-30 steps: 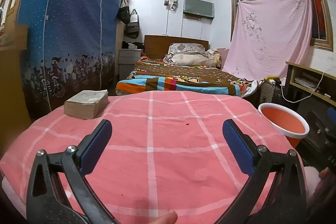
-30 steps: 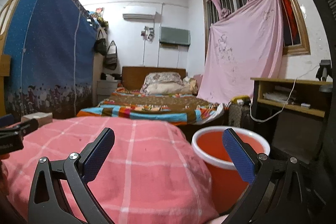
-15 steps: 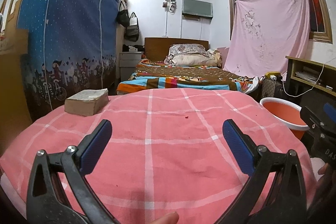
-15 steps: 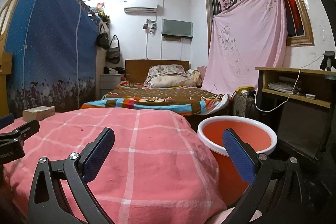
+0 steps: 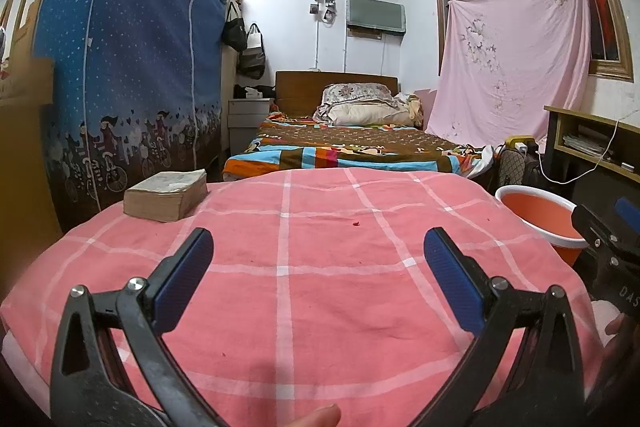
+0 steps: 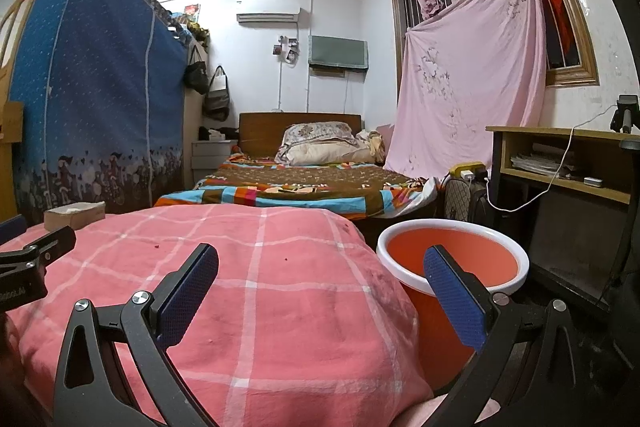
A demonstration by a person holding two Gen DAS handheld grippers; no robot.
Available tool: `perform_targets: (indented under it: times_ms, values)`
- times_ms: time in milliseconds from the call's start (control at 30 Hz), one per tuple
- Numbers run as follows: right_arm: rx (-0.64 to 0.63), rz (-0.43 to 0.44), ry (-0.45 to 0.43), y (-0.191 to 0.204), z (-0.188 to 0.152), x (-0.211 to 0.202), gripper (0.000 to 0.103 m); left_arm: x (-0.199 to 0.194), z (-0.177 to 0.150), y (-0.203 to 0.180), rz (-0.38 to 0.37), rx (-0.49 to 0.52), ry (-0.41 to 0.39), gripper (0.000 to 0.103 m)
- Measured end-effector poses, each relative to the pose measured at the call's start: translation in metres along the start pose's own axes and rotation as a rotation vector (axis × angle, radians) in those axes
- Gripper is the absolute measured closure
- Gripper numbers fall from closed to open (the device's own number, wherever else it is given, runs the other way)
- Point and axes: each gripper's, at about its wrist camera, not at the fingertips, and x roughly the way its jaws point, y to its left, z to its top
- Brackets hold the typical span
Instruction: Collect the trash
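Note:
An orange bin with a white rim [image 6: 450,259] stands on the floor at the right edge of the pink checked cloth [image 6: 256,287]; the same bin [image 5: 540,219] shows at right in the left wrist view. My left gripper [image 5: 318,275] hovers open over the pink checked cloth [image 5: 288,287], nothing between its blue pads. My right gripper [image 6: 320,285] is open too, straddling the cloth's right edge and the bin. A tiny red speck [image 5: 355,223] lies on the cloth ahead of the left gripper, and small specks [image 6: 157,246] show in the right wrist view.
A thick old book [image 5: 166,195] rests on the cloth's far left corner. Beyond is a bed [image 5: 352,147] with a colourful blanket, a blue fabric wardrobe [image 5: 128,67] at left, a wooden desk [image 6: 568,163] with a cable at right, a pink sheet [image 6: 468,99] over the window.
Both grippers have lowered and drawn slightly back, so the room sits higher in view. The right gripper has come into sight at the left view's right edge. Both stay open.

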Motion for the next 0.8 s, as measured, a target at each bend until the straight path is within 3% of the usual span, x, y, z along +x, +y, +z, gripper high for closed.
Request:
perform_targets:
  times_ms: [800]
  values:
    - [-0.002, 0.000, 0.000, -0.0005, -0.0008, 0.0002, 0.000, 0.0001, 0.0006, 0.0023, 0.000, -0.004, -0.002, 0.016]
